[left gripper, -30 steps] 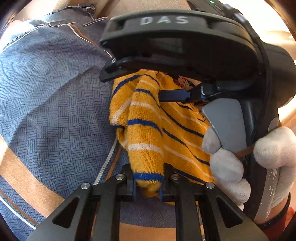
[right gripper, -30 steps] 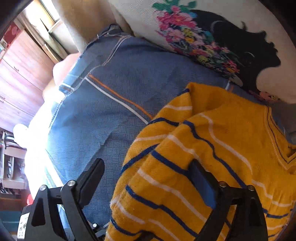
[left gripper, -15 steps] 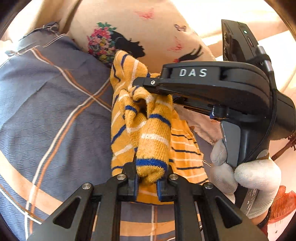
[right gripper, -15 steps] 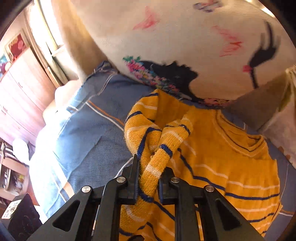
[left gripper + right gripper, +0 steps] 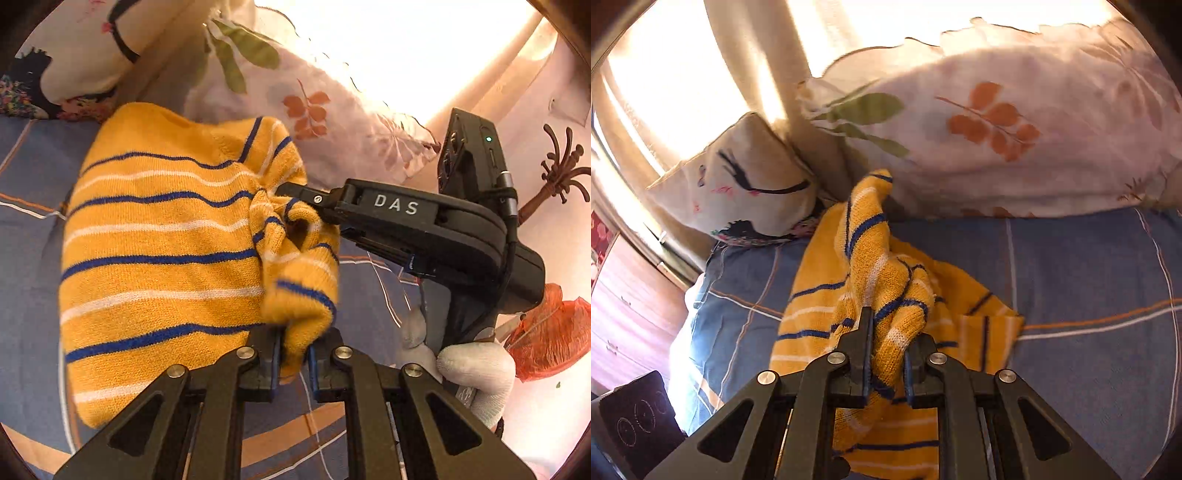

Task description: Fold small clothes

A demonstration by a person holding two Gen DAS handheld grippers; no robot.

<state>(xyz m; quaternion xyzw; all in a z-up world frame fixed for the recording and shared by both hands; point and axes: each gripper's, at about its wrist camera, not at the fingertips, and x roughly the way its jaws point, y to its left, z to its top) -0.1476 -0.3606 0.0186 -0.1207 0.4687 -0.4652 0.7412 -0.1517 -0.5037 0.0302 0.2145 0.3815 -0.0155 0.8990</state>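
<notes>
On the bed (image 5: pixel 1089 280), the jumper (image 5: pixel 155 258) lies just before the leaf pillow (image 5: pixel 1015 122), its left fold clamped in the left tool (image 5: pixel 293 356), a bunched fold beside it gripped by the right tool (image 5: pixel 886 363).

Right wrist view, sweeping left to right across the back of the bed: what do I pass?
Wooden drawers → cushion with the dark bird print → raised tip of the yellow striped sweater → leaf-print pillow.
</notes>
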